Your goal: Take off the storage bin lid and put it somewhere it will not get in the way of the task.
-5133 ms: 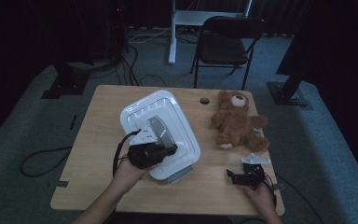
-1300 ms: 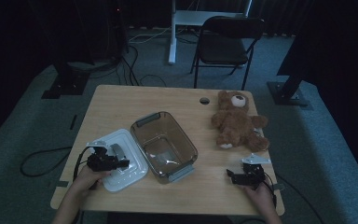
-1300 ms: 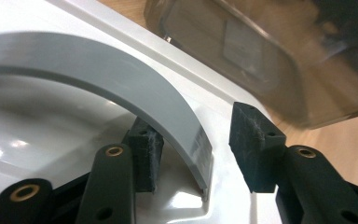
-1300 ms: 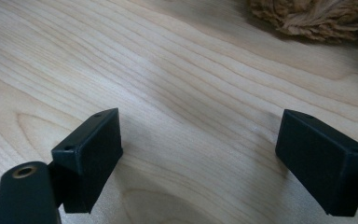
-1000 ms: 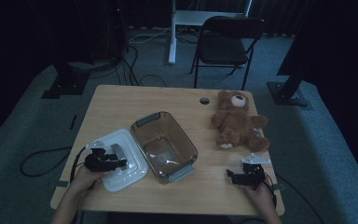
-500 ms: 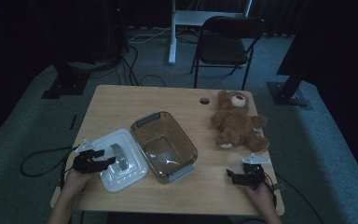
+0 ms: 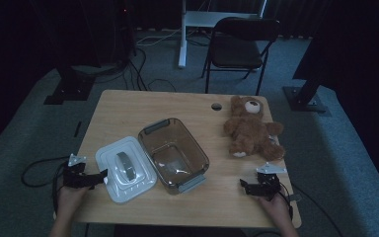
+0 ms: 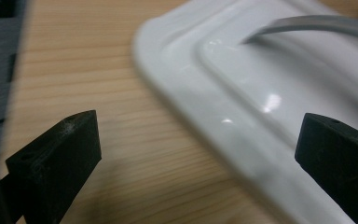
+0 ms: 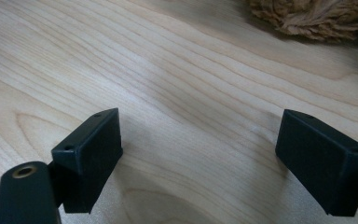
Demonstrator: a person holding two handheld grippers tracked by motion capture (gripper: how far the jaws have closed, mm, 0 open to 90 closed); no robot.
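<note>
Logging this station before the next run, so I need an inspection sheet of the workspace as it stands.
Surface: wooden table, round grommet hole near the far edge.
Job's things: white lid flat on the table beside the clear container, which stands open.
Clutter: teddy bear lying at the right.
Grippers: left gripper open at the lid's edge, its jaws just opened, holding nothing; right gripper open over bare wood.
Cables: one trails from each gripper; more on the floor behind.
Surroundings: folding chair, carpet, dark stands.

The high view looks down on the whole surface (image 7: 143, 106); both claw cameras skim it closely, sharing its woodgrain.
</note>
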